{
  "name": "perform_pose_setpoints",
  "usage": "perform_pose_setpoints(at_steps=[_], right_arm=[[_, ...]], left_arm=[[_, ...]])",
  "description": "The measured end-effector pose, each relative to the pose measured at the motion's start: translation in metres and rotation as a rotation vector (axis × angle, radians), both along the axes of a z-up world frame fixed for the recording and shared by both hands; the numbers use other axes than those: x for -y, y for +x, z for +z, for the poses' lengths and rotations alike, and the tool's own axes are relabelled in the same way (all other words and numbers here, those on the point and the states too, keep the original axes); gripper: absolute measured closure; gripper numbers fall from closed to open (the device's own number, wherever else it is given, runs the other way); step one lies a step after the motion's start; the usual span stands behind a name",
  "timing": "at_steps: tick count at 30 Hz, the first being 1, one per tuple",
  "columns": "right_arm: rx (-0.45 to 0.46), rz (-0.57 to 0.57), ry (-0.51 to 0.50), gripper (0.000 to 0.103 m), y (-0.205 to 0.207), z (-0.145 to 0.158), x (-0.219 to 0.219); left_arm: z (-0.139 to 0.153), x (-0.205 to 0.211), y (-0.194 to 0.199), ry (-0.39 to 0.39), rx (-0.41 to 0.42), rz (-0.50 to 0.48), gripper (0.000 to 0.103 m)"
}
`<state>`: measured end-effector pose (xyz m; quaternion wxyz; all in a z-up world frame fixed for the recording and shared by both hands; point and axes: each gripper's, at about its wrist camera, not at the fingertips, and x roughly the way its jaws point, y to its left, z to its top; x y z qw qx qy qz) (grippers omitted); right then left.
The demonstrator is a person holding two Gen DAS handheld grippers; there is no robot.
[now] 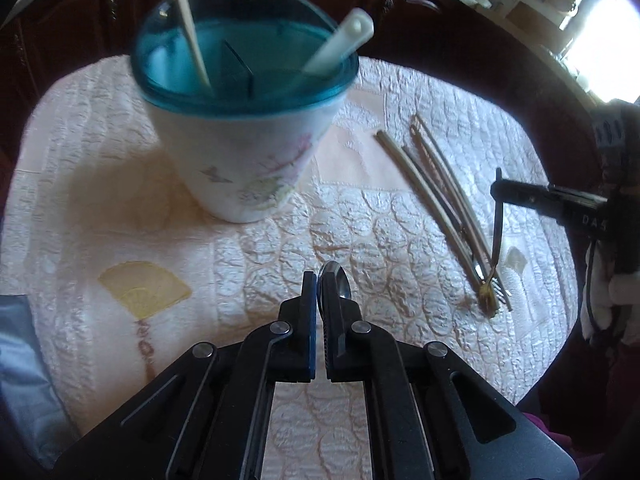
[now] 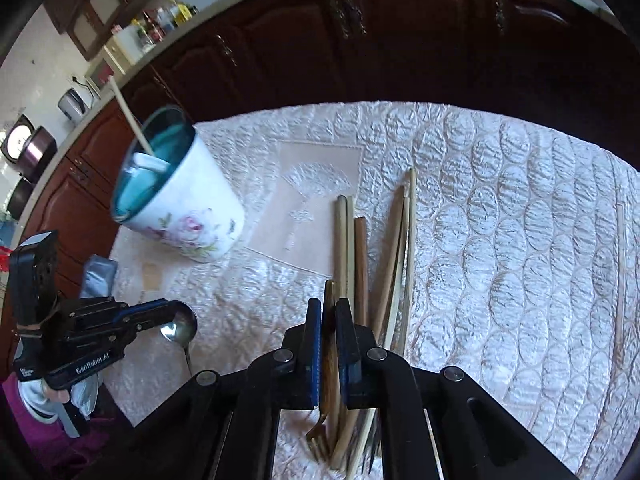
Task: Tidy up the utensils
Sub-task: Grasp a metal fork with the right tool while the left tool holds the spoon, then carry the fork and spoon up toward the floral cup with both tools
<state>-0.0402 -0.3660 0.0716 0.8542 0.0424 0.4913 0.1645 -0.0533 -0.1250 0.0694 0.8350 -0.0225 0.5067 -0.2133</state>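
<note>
- Steel spoon (image 1: 335,280) pinched at the bowl end by the left gripper (image 1: 319,280); jaws closed flat on it, spoon standing up between the pads. In the right wrist view its handle hangs down toward the cloth, bowl at the fingertips.
- Gold-toned fork (image 2: 320,436) in the right gripper (image 2: 328,308): jaws closed on its handle, tines pointing back toward the camera, low in frame. In the left wrist view the fork hangs nearly vertical from the fingertips, tines down by the cloth.
- Chopsticks (image 2: 360,248), several, tan and brown, lie loose on the quilted cloth (image 2: 500,200) just beside and under the fork; a single thin stick lies well apart at the far right edge.
- Holder cup (image 1: 240,168): white w/ flower print, teal divided insert, upright on the cloth. Already has two pale utensils in it, one long and thin, one thicker w/ a hole in the handle end.
- Dark wood cabinets (image 2: 360,40) behind the table; grey folded item at the cloth's left edge, can't ID.
- Step (judgement): both picks made, carry to cup is next. Approx early-to-mid task, chopsticks not yet sorted.
- Next move needs: bring each piece over the rim, tip it upright, drop into a free compartment w/o knocking the two pieces already in. Cup looks light, a sideways bump could tip it.
- Risk: spoon held by its smooth bowl may swivel in the pads.
</note>
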Motion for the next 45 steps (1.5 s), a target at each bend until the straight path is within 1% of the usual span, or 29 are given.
perform_pose_setpoints(at_steps=[8, 13, 21, 24, 30, 35, 38, 41, 44, 45], right_arm=[[0.081, 0.028, 0.028, 0.097, -0.02, 0.034, -0.004], [0.123, 0.051, 0.055, 0.097, -0.025, 0.047, -0.012], [0.167, 0.088, 0.067, 0.097, -0.026, 0.066, -0.028], [0.181, 0.095, 0.072, 0.097, -0.026, 0.074, -0.033], [0.213, 0.117, 0.07, 0.097, -0.025, 0.096, -0.039], [0.256, 0.133, 0.063, 0.097, -0.018, 0.121, -0.047], [0.285, 0.141, 0.066, 0.097, -0.011, 0.136, -0.053], [0.321, 0.149, 0.071, 0.097, -0.001, 0.155, -0.061], [0.345, 0.159, 0.076, 0.097, 0.01, 0.166, -0.071], [0.349, 0.162, 0.077, 0.097, 0.014, 0.169, -0.076]], left_arm=[[0.037, -0.034, -0.016, -0.027, 0.075, 0.066, 0.102], [0.051, -0.059, -0.025, -0.036, 0.091, 0.121, 0.102], [0.078, -0.102, -0.036, -0.096, 0.123, 0.209, 0.102], [0.091, -0.109, -0.038, -0.118, 0.136, 0.214, 0.102], [0.13, -0.119, -0.035, -0.122, 0.21, 0.215, 0.102], [0.162, -0.121, -0.025, -0.086, 0.3, 0.224, 0.102], [0.18, -0.12, -0.015, -0.031, 0.379, 0.249, 0.102], [0.196, -0.112, -0.001, 0.041, 0.458, 0.277, 0.102], [0.197, -0.101, 0.015, 0.105, 0.5, 0.278, 0.102], [0.194, -0.095, 0.022, 0.14, 0.518, 0.277, 0.102]])
